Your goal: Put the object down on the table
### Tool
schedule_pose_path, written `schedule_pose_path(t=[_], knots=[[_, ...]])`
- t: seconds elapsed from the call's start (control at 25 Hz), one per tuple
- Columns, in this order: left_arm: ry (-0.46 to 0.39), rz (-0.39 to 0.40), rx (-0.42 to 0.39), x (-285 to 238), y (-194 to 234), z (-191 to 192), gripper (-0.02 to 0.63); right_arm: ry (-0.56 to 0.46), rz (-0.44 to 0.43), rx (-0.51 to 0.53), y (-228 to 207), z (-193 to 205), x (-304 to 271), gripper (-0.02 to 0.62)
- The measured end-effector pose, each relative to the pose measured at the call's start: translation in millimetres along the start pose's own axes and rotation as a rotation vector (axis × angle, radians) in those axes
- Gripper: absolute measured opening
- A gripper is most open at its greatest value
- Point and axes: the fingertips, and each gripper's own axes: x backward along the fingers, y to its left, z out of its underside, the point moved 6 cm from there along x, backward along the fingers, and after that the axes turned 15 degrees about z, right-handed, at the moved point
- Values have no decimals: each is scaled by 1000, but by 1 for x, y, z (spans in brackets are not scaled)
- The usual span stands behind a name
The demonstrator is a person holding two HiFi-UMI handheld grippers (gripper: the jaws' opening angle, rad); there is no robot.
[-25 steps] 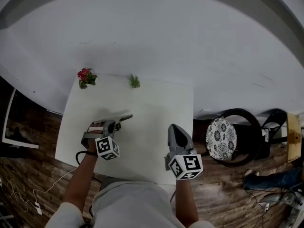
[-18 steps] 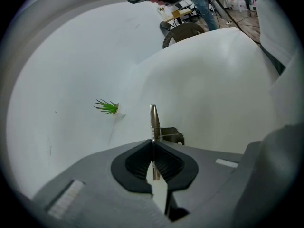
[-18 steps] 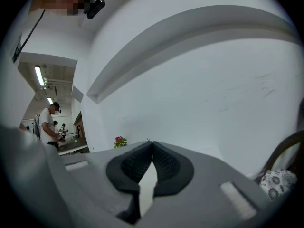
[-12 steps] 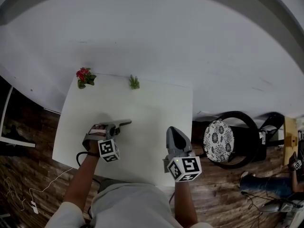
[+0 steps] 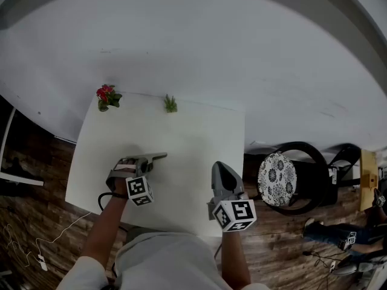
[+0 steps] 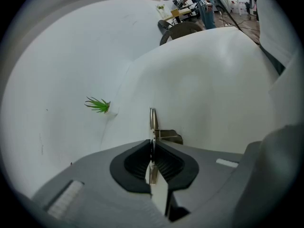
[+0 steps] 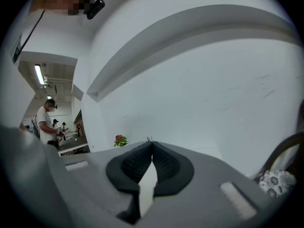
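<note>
Your left hand-held gripper [image 5: 145, 161] has come down closer to the worktop [image 5: 199, 132] over the last second, carrying the metal piece [image 6: 153, 121] with it. Your right hand-held gripper [image 5: 221, 165] has kept its place.

Left hand-held gripper: tilted steeply down over the worktop. Its jaws have just eased open a trifle, yet the pads still pinch the thin metal piece edge-on between them. The piece sticks out ahead of the jaw tips, with a small bent tab on its right side. Its far end lies low over the worktop; whether it touches the surface cannot be told.

Right hand-held gripper: held near level, well apart from the left one and to its right. Its jaws are pressed together at the tips with nothing between them.

Surroundings: a small green plant [image 6: 98, 105] stands ahead of the left hand-held gripper and to its left, at the worktop's far edge. A red-flowered plant [image 5: 107, 96] stands further left along that edge. A chair with a patterned seat [image 5: 277, 177] stands off the worktop, to the right of your right hand-held gripper.
</note>
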Motion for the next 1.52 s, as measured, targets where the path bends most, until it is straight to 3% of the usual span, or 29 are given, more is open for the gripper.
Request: schedule_pose_path(t=[0.88,1.08,1.28,1.52], knots=[[-51,100,88,-6,-11,-1,66,24,-11,16,10,5,3,3],[-83,154,154,-4,-9,-1,86,17,-11,20,10,3,4,3],[-145,197,244,1,-10,-1,149,15,-15,23,12,2,5,3],[-214,185,337,12,-6,0,155,14,-16,29,14,1,7,3]])
